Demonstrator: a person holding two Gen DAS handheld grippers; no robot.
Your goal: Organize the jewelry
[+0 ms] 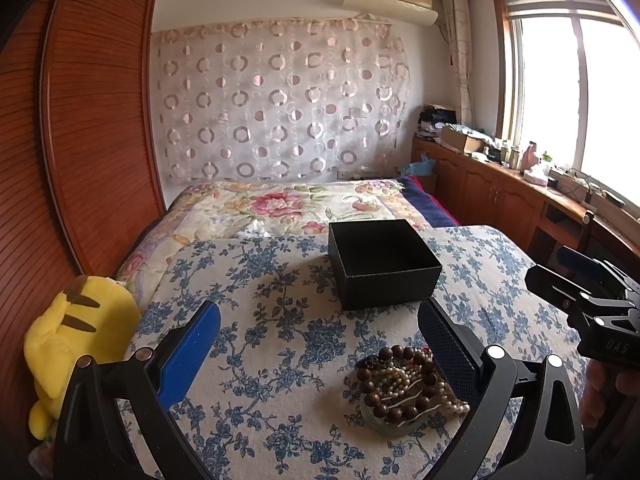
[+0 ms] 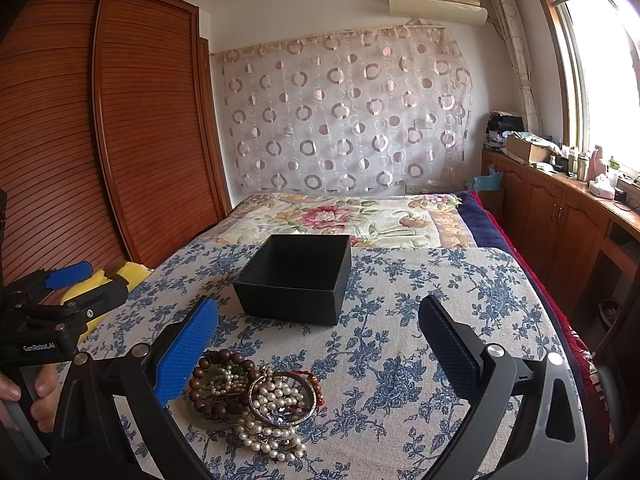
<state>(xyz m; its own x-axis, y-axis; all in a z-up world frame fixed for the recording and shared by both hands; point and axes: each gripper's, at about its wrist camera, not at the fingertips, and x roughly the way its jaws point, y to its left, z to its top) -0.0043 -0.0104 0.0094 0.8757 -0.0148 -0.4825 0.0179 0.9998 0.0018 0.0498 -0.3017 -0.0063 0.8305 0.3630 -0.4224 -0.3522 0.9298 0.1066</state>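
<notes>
A slatted reddish wood wardrobe (image 2: 120, 128) fills the left wall, beside a bed (image 2: 352, 216) under a glossy floral quilt. Nearer the cameras lies a flat worktop (image 2: 440, 320) covered in coarse, pale woven cloth printed with blue blossoms.

On it sits a square, matte black box (image 2: 296, 280), open at the top, its inside dark and with nothing visible in it. A soft yellow plush toy (image 1: 76, 332) with brown stripes leans at the worktop's left edge.

The left tongs (image 1: 320, 336) are spread wide and hold nothing; one pad is bright blue and pebbled, the other dark with a fine grid. The right tongs (image 2: 318, 330) gape just as wide, also with nothing between them.

The jewelry (image 2: 256, 400) is heaped on a small, pale green dish, on the cloth in front of the box and well apart from it. It lies near the right tongs' blue pad and just beside the left tongs' dark pad. The heap mixes round, dark brown wooden beads, strands of small, lustrous cream pearls and a thin silvery metal bangle.
</notes>
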